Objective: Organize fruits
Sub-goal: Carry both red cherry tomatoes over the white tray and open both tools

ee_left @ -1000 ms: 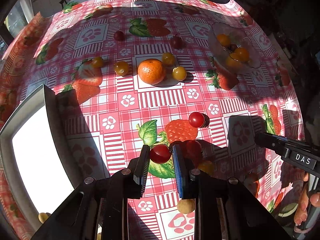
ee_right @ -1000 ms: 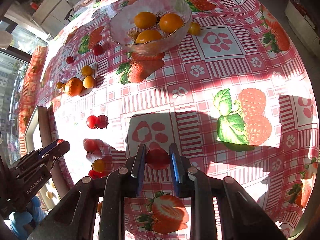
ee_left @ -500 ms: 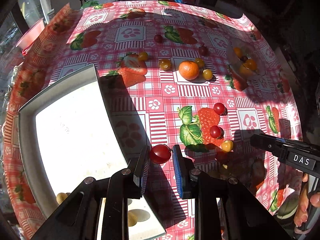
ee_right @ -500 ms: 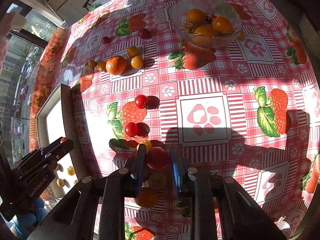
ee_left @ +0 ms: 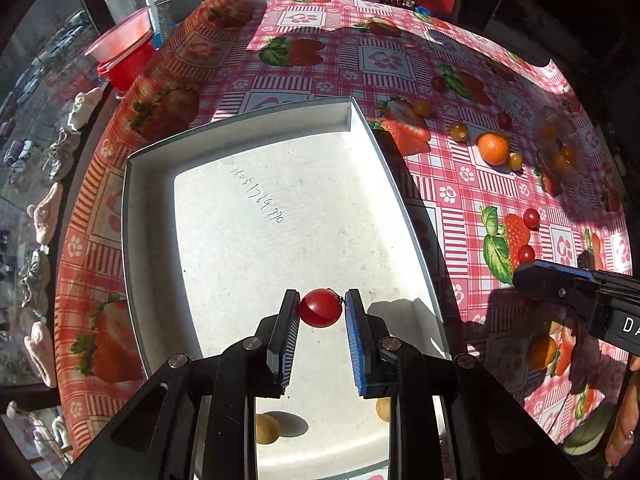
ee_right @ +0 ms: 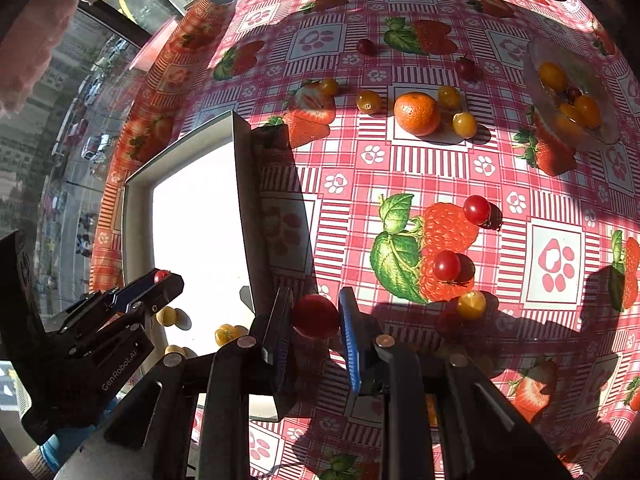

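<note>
The left gripper (ee_left: 322, 314) pinches 1 red tomato (ee_left: 321, 307) above the white tray (ee_left: 156, 216); the right gripper (ee_right: 314, 318) clamps another tomato (ee_right: 315, 316) beside the tray's edge. 2 red tomatoes (ee_right: 477, 209) and 1 orange (ee_right: 416, 113) lie on the tablecloth (ee_right: 440, 164).

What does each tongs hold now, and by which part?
Left tongs and right tongs each pinch one red cherry tomato across its opposite sides.
</note>
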`<action>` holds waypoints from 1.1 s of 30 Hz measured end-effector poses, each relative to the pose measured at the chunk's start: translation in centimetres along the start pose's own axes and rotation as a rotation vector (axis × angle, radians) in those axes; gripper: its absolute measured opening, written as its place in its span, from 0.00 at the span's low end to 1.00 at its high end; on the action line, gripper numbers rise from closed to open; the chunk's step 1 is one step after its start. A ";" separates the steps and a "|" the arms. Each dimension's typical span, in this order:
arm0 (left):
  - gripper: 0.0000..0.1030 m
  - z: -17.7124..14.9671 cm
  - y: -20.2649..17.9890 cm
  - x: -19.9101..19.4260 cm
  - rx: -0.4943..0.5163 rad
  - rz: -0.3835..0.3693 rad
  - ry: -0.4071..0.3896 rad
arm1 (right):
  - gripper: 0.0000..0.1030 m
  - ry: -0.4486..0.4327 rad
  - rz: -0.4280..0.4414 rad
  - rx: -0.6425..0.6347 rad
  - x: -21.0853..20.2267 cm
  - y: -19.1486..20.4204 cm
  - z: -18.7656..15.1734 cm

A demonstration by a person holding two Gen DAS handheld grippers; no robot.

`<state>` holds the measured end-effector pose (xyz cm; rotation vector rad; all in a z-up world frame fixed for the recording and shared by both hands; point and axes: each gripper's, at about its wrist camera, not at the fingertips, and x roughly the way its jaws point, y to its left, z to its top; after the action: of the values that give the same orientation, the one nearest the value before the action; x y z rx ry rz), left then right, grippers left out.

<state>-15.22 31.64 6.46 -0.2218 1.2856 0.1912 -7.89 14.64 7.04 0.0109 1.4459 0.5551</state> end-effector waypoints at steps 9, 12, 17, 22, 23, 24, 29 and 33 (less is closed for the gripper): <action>0.24 -0.3 4.1 1.8 -0.026 0.071 0.025 | 0.25 0.060 0.036 -0.097 3.9 6.8 0.7; 0.24 -0.1 4.7 2.5 -0.024 0.083 0.033 | 0.25 0.084 0.016 -0.126 5.5 8.0 0.9; 0.24 0.1 5.1 3.6 -0.016 0.089 0.045 | 0.25 0.110 -0.028 -0.147 7.6 8.7 1.4; 0.24 0.0 4.8 4.4 -0.002 0.099 0.057 | 0.25 0.131 -0.061 -0.161 9.0 8.7 1.4; 0.24 0.0 4.8 4.5 -0.001 0.101 0.059 | 0.25 0.136 -0.068 -0.166 9.2 8.7 1.4; 0.24 -0.1 4.8 4.5 -0.001 0.102 0.057 | 0.25 0.138 -0.072 -0.170 9.5 8.7 1.4; 0.24 -0.1 4.7 4.5 0.007 0.104 0.057 | 0.25 0.139 -0.089 -0.190 10.0 9.2 1.2; 0.25 -0.2 4.4 4.4 0.005 0.107 0.062 | 0.26 0.144 -0.084 -0.191 10.5 10.1 1.2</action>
<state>-15.35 35.93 1.93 -0.1552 1.3602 0.2745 -10.09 27.66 0.86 -0.2439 1.5204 0.6331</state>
